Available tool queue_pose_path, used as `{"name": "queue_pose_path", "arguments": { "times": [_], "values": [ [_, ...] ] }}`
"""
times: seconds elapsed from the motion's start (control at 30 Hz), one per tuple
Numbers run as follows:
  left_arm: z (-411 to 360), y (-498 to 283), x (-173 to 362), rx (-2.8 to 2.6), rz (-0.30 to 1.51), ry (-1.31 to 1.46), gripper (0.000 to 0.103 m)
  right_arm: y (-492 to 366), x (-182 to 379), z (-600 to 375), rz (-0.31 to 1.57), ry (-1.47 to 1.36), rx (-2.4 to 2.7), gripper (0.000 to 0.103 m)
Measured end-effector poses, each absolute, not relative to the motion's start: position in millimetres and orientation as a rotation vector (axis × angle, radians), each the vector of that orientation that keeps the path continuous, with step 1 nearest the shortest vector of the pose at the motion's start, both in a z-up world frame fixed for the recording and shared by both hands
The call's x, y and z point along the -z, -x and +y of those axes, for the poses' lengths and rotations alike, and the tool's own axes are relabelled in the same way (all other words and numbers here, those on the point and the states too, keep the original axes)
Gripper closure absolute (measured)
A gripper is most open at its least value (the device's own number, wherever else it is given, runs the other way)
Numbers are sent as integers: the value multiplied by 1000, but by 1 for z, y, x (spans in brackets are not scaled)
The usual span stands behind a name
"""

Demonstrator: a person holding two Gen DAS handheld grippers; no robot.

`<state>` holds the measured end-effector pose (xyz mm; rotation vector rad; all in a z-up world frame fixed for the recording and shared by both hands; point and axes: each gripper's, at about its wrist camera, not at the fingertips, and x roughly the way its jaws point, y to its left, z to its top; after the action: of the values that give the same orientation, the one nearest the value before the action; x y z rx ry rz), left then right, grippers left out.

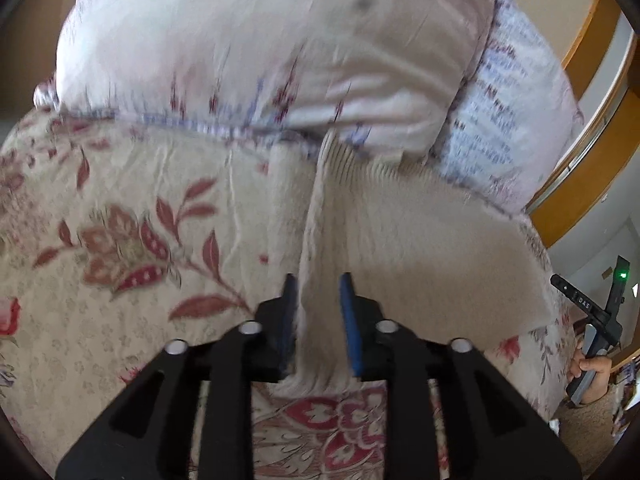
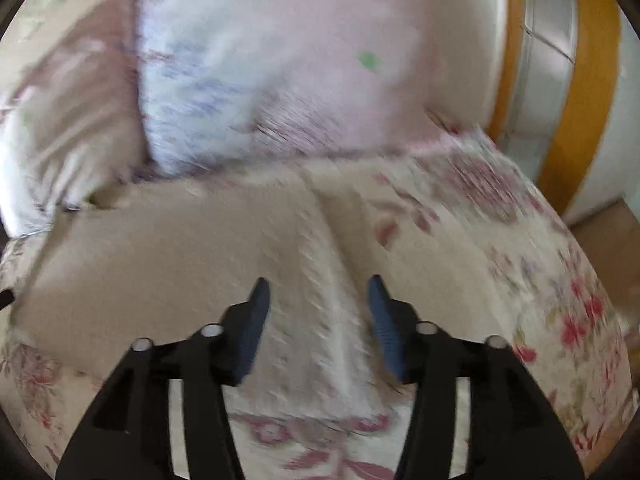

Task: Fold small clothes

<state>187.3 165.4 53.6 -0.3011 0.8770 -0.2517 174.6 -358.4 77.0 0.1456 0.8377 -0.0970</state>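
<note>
A cream knitted garment lies spread on the flowered bedspread, with a raised fold running toward the pillows. My left gripper stands over that fold with its blue pads a little apart; the fold rises between them and the pads do not press it. In the right wrist view the same garment shows another ridge. My right gripper is open wide astride it, both pads apart from the cloth. Both views are blurred.
Two pale flowered pillows lean at the head of the bed, touching the garment's far edge. A wooden headboard curves behind them on the right. A person's hand holds a gripper handle at the right edge. The bedspread drops off to the right.
</note>
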Motion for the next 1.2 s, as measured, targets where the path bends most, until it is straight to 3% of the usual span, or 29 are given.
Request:
{"name": "queue_pose_path", "arguments": {
  "times": [0.07,0.37,0.57,0.7,0.77,1.2],
  "values": [
    [155,-190,-60,272,867,266,68,-186,-79,-341,842,-135,23,48],
    [119,-214,-36,263,969,183,66,-239,-37,-297,1011,-75,-68,46],
    [121,-214,-34,274,961,194,64,-233,-38,-291,981,-28,-75,44],
    [143,-212,-49,310,940,331,61,-227,-46,-293,971,-67,-59,44],
    [164,-215,-59,271,906,390,53,-222,-53,-291,950,-87,-76,44],
    [189,-254,-31,182,1033,572,52,-227,-48,-263,985,-64,-148,38]
  ]
}}
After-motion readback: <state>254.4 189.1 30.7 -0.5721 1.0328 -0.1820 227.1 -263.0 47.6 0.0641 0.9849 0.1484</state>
